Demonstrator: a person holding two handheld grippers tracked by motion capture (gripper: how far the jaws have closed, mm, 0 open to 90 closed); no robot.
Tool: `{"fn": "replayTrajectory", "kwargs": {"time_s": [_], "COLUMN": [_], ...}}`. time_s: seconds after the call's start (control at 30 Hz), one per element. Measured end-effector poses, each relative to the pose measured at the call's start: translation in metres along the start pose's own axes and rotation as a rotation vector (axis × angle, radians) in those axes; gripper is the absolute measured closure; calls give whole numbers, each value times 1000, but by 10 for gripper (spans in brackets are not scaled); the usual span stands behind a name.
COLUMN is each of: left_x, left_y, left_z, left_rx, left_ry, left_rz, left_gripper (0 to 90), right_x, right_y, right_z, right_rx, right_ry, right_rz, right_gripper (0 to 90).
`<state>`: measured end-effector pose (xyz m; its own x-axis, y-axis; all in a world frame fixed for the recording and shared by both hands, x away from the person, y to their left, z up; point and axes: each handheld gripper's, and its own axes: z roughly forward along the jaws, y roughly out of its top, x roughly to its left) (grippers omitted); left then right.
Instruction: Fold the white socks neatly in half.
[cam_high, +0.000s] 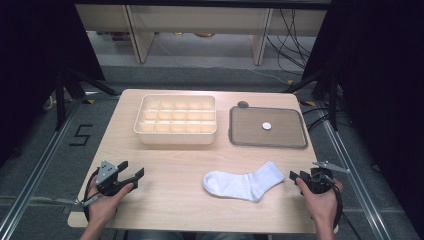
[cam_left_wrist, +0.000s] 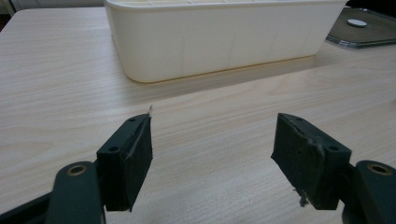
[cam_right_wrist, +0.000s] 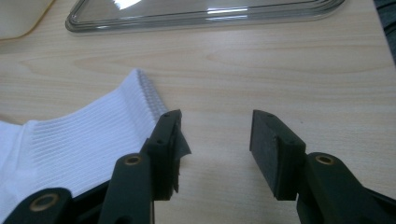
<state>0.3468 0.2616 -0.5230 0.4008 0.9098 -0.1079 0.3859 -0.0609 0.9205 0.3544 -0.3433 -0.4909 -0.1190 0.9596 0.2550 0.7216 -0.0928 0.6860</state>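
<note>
My right claw (cam_high: 296, 179) gapes empty just beside the sock (cam_high: 243, 182) (cuff end), which lies flat on the counter (cam_high: 170, 170); my left claw (cam_high: 131, 170) gapes empty too, well apart from it.

A white sock (cam_high: 243, 182) lies flat on the light wooden table (cam_high: 170, 165), in the near right part of the tabletop. It is a short ankle sock, bent at the heel: the rounded toe end points left, the foot runs rightward, and the ribbed cuff turns up toward the far right. The fabric is clean, plain white, smooth along the foot and finely ribbed along the leg. In the right gripper view the ribbed cuff (cam_right_wrist: 140, 95) shows close up, its edge lying against the wood. The sock rests alone, well apart from the tabletop's far edge.
</note>
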Motion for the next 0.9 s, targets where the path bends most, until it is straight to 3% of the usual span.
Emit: {"fn": "replayTrajectory", "kwargs": {"time_s": [0.03, 0.07, 0.1, 0.2, 0.3, 0.4, 0.43, 0.5, 0.57, 0.7, 0.8, 0.9], "left_x": [0, -1, -1, -4, -12, -27, -33, -47, -60, -81, -99, -116], "left_y": [0, 0, 0, 1, 9, 21, 25, 34, 43, 54, 58, 60], "left_z": [0, 1, 1, 2, 4, 9, 11, 17, 24, 46, 61, 77], "left_rx": [4, -1, 2, 26, 30, 36, 43, 70, 114, 212, 268, 346], "left_ry": [-1, -9, -16, -34, -88, -189, -220, -281, -341, -457, -497, -541], "left_rz": [4, 2, 1, 5, 18, 18, 27, 57, 97, 107, 134, 125], "left_gripper": [284, 288, 293, 320, 346, 373, 379, 385, 387, 401, 423, 425], "right_x": [0, -3, -1, 3, 6, 10, 8, 10, 13, 18, 23, 27], "right_y": [1, 3, 6, 13, 24, 33, 36, 41, 44, 47, 51, 54], "right_z": [1, 3, 2, 5, 8, 11, 12, 15, 17, 27, 32, 36], "right_rx": [12, 18, 47, 63, 84, 130, 152, 171, 223, 268, 288, 297], "right_ry": [1, 7, 11, 41, 69, 112, 158, 186, 194, 184, 203, 198], "right_rz": [0, -33, -20, -24, -54, -86, -108, -119, -92, -138, -174, -203], "right_gripper": [555, 556, 555, 555, 554, 542, 540, 537, 534, 528, 526, 530]}}
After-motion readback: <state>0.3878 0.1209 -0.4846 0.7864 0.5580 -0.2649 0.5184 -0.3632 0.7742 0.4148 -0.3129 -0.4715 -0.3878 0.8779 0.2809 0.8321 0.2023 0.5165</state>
